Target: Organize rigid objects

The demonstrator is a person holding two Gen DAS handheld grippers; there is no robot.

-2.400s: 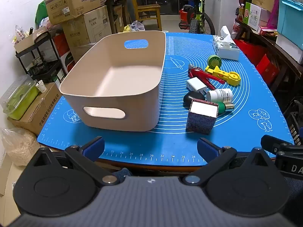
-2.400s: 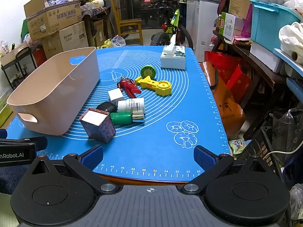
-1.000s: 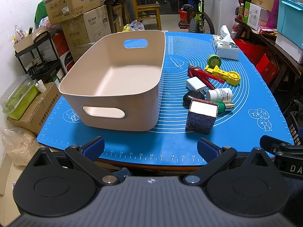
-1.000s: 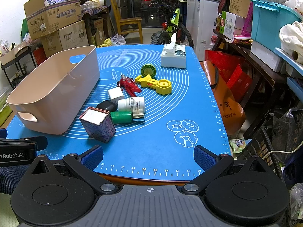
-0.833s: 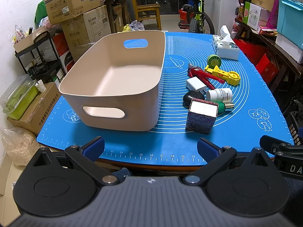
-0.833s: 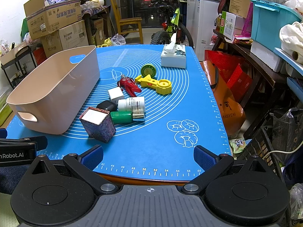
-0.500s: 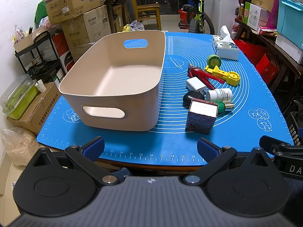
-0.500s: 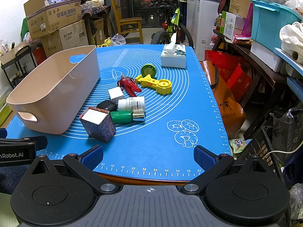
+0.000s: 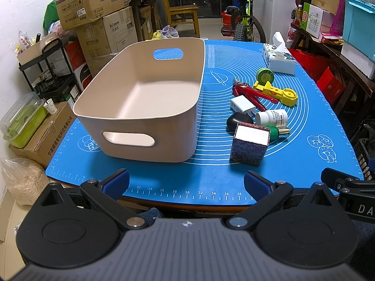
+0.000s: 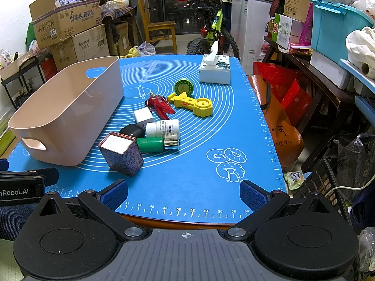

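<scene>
An empty beige bin (image 9: 140,98) (image 10: 70,107) stands on the left of the blue mat (image 9: 211,178). To its right lies a cluster: a purple patterned box (image 9: 249,146) (image 10: 121,153), a green bottle (image 10: 154,144), a white pill bottle (image 9: 271,118) (image 10: 164,128), a black case (image 9: 239,121), a white charger (image 9: 242,104), red pliers (image 10: 160,106), a yellow tool (image 9: 276,92) (image 10: 192,103) and a green tin (image 10: 184,86). My left gripper (image 9: 186,182) hangs open at the near table edge before the bin. My right gripper (image 10: 184,193) is open too, nearer the cluster, holding nothing.
A tissue box (image 9: 279,59) (image 10: 214,70) sits at the mat's far right. Cardboard boxes (image 9: 93,11), a wire rack (image 9: 44,75), a chair and a bicycle (image 10: 211,30) crowd the room behind. Red bags (image 10: 286,93) and shelves flank the table's right side.
</scene>
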